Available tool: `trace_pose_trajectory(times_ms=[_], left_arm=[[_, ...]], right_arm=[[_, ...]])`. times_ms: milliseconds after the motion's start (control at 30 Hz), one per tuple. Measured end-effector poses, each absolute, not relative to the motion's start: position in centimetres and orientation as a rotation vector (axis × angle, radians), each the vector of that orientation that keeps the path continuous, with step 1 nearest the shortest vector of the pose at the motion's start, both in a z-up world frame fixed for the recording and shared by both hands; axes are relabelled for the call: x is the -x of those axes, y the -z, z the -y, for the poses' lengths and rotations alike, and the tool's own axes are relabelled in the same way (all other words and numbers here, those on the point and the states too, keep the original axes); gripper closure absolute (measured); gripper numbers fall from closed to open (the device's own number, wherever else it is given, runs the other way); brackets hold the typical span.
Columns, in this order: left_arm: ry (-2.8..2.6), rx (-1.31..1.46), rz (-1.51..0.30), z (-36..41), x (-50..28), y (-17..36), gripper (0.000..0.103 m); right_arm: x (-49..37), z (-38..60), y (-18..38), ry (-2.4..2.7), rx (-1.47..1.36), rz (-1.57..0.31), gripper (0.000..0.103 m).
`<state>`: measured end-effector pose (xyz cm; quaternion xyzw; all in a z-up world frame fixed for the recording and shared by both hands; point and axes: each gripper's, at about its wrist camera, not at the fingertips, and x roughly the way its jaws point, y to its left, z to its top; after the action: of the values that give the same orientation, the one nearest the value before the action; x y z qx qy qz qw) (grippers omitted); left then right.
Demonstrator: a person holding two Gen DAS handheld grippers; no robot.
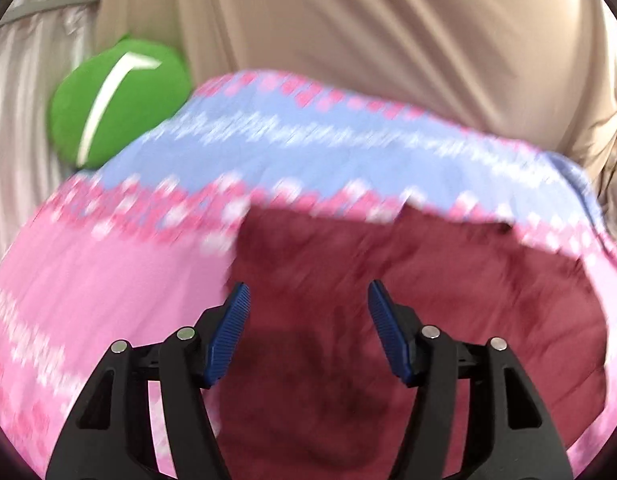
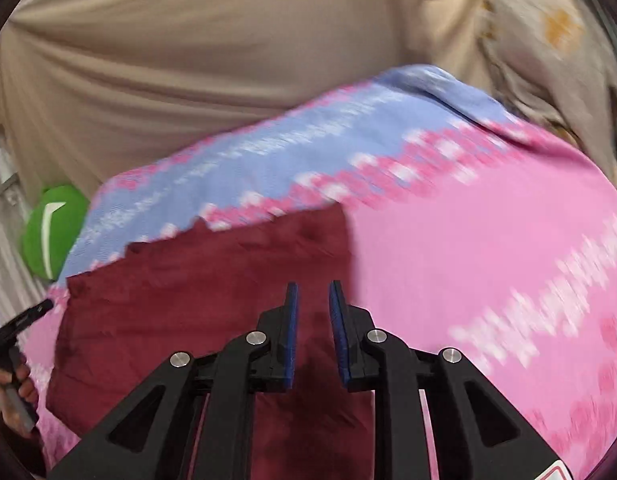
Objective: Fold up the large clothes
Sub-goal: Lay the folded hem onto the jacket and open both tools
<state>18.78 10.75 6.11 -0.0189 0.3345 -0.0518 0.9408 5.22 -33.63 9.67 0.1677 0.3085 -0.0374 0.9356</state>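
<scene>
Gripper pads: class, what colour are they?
Blue, ribbed pads; clearest in the left wrist view.

A beige sheet [image 1: 348, 32], creased in long folds, fills the twelve o'clock half of both wrist views. A green cushion [image 1: 120, 100] with a white curved stripe lies at ten o'clock in the left view and nine o'clock in the right. A floral-printed cloth [image 2: 548, 32] sits crumpled at one o'clock in the right view, touching the sheet.

Both the left gripper [image 1: 308, 300] and right gripper [image 2: 312, 300] are black plastic with triangular cut-outs and silver round pins. Their fingers carry ribbed blue pads [image 1: 232, 332].
</scene>
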Motion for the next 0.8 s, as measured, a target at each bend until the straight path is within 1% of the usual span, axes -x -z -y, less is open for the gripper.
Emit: trace_pose_trajectory(times_ms=[67,133,233,300,367,433,500,533,600,667,733,800], left_arm=[[0.131,0.018,-0.691,-9.2,-21.0,-6.3,0.043],[0.174,-0.008,-0.722,-6.8,-22.9,-5.6,0.042],[0.164,-0.074,-0.79,-4.2,-25.8,-2.8,0.042],[0.117,-0.109,-0.815,-4.0,-27.5,-0.6,0.041],[0.097,-0.072,-0.843,-5.5,-28.7,0.7,0.04],[0.088,-0.024,-0.85,-7.3,-29.4,1.2,0.039],[0.05,-0.034,-0.842,-8.7,-30.1,1.8,0.037],[0.049,-0.023,-0.847,-9.2,-30.5,2.1,0.035],[0.059,0.024,-0.868,-10.1,-31.0,2.5,0.03],[0.053,0.031,-0.874,-10.3,-31.3,2.6,0.028],[0.046,0.039,-0.871,-10.5,-31.3,2.3,0.029],[0.032,0.044,-0.858,-10.9,-30.4,1.5,0.035]], right_arm=[[-9.2,30.8,-10.5,0.003,-0.291,-0.646,0.084],[-13.4,26.9,-10.0,-0.099,-0.266,-0.705,0.084],[-17.5,22.2,-8.2,-0.155,-0.171,-0.779,0.084],[-19.7,21.1,-6.7,-0.128,-0.1,-0.798,0.085],[-21.3,22.6,-5.4,-0.102,-0.116,-0.814,0.089],[-21.8,25.5,-4.8,-0.031,-0.145,-0.818,0.09],[-22.4,29.1,-3.8,0.059,-0.18,-0.844,0.097],[-22.5,30.5,-3.3,0.067,-0.212,-0.858,0.098],[-22.6,33.0,-2.4,0.081,-0.297,-0.876,0.098],[-22.5,34.1,-2.1,0.118,-0.329,-0.884,0.098],[-22.0,34.3,-2.5,0.166,-0.327,-0.875,0.098],[-20.1,34.1,-4.0,0.2,-0.309,-0.827,0.092]])
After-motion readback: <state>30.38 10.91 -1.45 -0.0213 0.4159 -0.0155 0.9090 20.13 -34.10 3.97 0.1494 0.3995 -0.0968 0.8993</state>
